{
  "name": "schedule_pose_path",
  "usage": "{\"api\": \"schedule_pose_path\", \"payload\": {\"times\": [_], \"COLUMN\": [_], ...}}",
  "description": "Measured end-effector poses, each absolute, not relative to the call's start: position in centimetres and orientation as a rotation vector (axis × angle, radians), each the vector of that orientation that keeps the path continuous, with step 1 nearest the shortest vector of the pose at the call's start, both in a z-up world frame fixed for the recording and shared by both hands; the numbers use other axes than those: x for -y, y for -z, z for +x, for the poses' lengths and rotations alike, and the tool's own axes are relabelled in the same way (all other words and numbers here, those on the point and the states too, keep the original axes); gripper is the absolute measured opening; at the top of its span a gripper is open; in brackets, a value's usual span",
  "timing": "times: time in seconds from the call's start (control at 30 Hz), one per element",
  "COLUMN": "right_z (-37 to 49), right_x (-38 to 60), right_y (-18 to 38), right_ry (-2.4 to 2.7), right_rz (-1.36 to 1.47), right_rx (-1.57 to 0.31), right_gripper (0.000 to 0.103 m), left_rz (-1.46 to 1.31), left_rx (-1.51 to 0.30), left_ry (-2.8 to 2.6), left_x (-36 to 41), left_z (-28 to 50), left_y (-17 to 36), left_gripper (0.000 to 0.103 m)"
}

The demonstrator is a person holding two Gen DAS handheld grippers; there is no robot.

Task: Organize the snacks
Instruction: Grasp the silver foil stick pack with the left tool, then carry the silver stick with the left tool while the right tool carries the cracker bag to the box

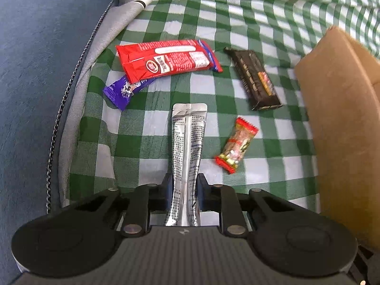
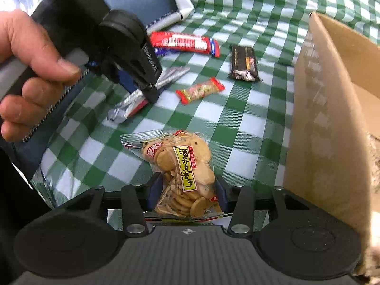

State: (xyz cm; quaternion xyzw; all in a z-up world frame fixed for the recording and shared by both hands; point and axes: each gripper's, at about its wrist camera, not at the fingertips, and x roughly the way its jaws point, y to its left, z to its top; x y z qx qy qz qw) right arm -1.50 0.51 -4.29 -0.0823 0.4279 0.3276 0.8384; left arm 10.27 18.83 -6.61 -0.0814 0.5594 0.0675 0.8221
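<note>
Green-and-white checked cloth (image 1: 237, 7) covers the tabletop, and both grippers are down on their snacks. The left gripper (image 1: 184, 190) has its jaws pinched in on a long silver foil sachet (image 1: 187, 142), pads pressing its lower half; the sachet runs straight away from the camera, covered in fine black print too small to read. From the right wrist view that same gripper (image 2: 152, 90) shows with a hand (image 2: 30, 71) wrapped around its handle, and the sachet (image 2: 133, 99) lies crumpled under its tips. The right gripper (image 2: 187, 194) has a clear bag of round crackers (image 2: 182, 171) between its blue pads, which touch the bag's sides; a yellow label runs down the bag in bold black Chinese characters, with a small red tag near the top. Beyond, a red wrapper (image 1: 166, 59) with white panels and a round red logo lies on the cloth, its lettering too blurred to make out, and it overlaps a purple wrapper (image 1: 123, 90) poking out beneath. To the right sits a dark brown bar (image 1: 256, 78) with an orange patch near one end, and nearer the left gripper a small clear candy pack with red ends (image 1: 235, 144). A cardboard box (image 2: 327, 118) stands at the right edge, open.
</note>
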Motion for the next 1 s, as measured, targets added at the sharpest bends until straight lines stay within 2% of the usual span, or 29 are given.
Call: {"api": "schedule_pose_path", "payload": {"times": [0.23,0.5,1.0], "right_z": [-1.7,-2.0,-4.2], "right_x": [0.2,3.7,7.7], "right_y": [0.9,-4.8,-3.7], "right_ry": [-0.671,-0.68,-0.694], "right_rz": [-0.166,-0.164,-0.092], "right_rx": [-0.814,-0.696,-0.549], "right_gripper": [0.048,0.048,0.048], "left_rz": [-0.262,-0.349,-0.344], "left_rx": [-1.113,-0.927,-0.781], "left_ry": [-0.121,-0.086,-0.04], "left_x": [-18.8,-18.2,-15.8], "left_z": [8.4,6.1,5.4], "left_y": [4.6,0.9,-1.0], "left_gripper": [0.022,0.022,0.022]}}
